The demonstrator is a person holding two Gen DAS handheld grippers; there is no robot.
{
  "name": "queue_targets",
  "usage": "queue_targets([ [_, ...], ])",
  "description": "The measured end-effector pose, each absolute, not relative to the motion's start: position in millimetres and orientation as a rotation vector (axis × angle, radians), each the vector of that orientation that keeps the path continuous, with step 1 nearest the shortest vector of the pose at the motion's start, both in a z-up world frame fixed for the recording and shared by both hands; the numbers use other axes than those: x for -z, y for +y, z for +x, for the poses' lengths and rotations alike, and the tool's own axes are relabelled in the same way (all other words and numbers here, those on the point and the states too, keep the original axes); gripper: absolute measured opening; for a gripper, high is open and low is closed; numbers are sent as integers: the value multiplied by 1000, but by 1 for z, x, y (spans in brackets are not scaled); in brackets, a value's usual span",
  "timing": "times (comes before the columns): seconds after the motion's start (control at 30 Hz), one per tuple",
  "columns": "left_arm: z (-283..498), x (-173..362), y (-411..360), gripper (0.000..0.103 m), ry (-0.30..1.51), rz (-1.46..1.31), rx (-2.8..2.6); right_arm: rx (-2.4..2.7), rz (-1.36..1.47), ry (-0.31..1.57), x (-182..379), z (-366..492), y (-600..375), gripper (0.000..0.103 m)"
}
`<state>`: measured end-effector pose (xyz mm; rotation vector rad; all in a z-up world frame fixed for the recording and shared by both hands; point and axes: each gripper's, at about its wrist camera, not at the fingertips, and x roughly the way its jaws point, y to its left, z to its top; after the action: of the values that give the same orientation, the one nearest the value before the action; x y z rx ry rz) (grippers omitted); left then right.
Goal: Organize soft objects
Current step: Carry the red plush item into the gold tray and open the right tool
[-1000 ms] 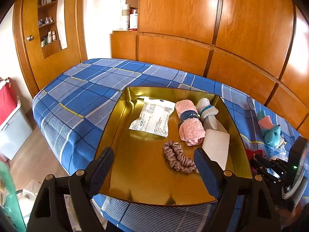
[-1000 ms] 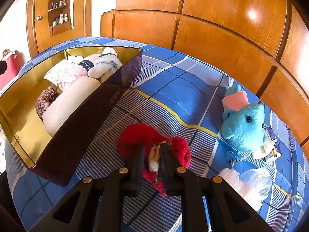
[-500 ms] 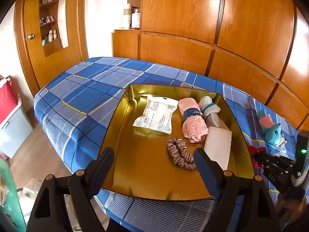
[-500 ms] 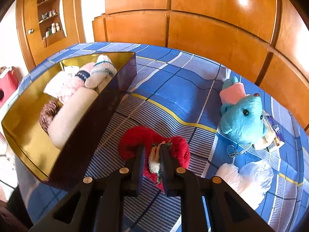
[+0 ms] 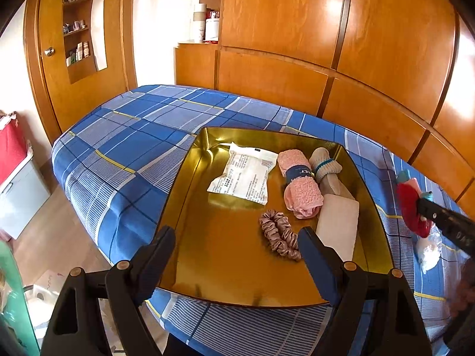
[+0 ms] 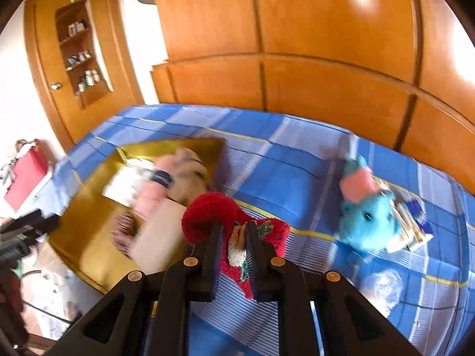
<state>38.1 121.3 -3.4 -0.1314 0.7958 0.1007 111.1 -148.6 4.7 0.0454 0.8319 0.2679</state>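
My right gripper (image 6: 233,233) is shut on a fuzzy red sock (image 6: 207,215) and holds it in the air above the bed, by the right wall of the gold tray (image 6: 89,201). The left wrist view shows that sock (image 5: 411,207) pinched at the far right, just past the tray (image 5: 225,261). In the tray lie a white packet (image 5: 243,175), a pink towel roll (image 5: 301,191), a cream sock roll (image 5: 323,166), a beige pad (image 5: 337,225) and a pink scrunchie (image 5: 280,234). My left gripper (image 5: 237,255) stands open over the tray's near edge, holding nothing.
A blue plush toy (image 6: 368,216) with a pink cap lies on the blue checked bedspread (image 5: 133,148) right of the tray, with a clear plastic bag (image 6: 383,290) in front of it. Wooden wall panels stand behind the bed. A red box (image 5: 12,145) sits at the left.
My right gripper has risen from the bedspread with the red sock, rolling slightly, so the tray now shows from above. The left gripper has hardly moved.
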Motion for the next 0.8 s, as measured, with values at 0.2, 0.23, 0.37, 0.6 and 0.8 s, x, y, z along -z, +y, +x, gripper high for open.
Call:
queue_targets([
  [0.2,37,5,129,85,797,-137,-117,-415,22,839,-20,114,-105,14],
  [0.23,37,6,131,85,799,-140,-120,-437,14,843,-20,114,-97,14],
  [0.37,36,8,137,85,801,-151,-132,-513,-6,873,-18,118,-69,14],
  [0.6,34,2,166,85,771,-201,-195,-603,-36,928,-9,133,-25,14],
  [0.8,32,2,186,85,768,-230,-242,-641,-20,1016,15,161,17,17],
])
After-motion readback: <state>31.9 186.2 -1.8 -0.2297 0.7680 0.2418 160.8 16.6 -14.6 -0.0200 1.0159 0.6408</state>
